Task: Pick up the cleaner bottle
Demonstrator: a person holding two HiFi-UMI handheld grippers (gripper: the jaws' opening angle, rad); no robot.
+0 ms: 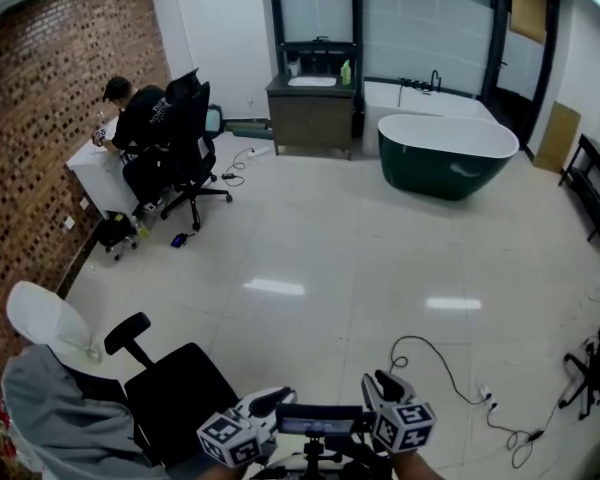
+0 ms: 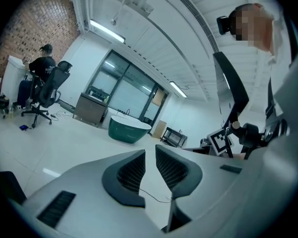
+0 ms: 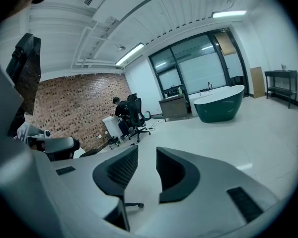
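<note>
A small green cleaner bottle (image 1: pixel 346 72) stands on the dark vanity (image 1: pixel 312 118) against the far wall, beside its white basin. Both grippers are at the bottom edge of the head view, far from it across the glossy floor. My left gripper (image 1: pixel 270 400) (image 2: pixel 150 152) shows a narrow gap between its ribbed pads (image 2: pixel 131 172), and nothing sits in that gap. My right gripper (image 1: pixel 385 380) (image 3: pixel 147 153) stands wider apart, also empty. The vanity (image 2: pixel 91 109) (image 3: pixel 175 106) appears small in both gripper views; the bottle is too small to make out there.
A dark green bathtub (image 1: pixel 447 153) stands right of the vanity. A person (image 1: pixel 135 118) sits on an office chair at a white desk on the left. A black office chair (image 1: pixel 175 393) is close at lower left. Cables (image 1: pixel 450 368) lie at lower right, with a black rack (image 1: pixel 595 183) beyond.
</note>
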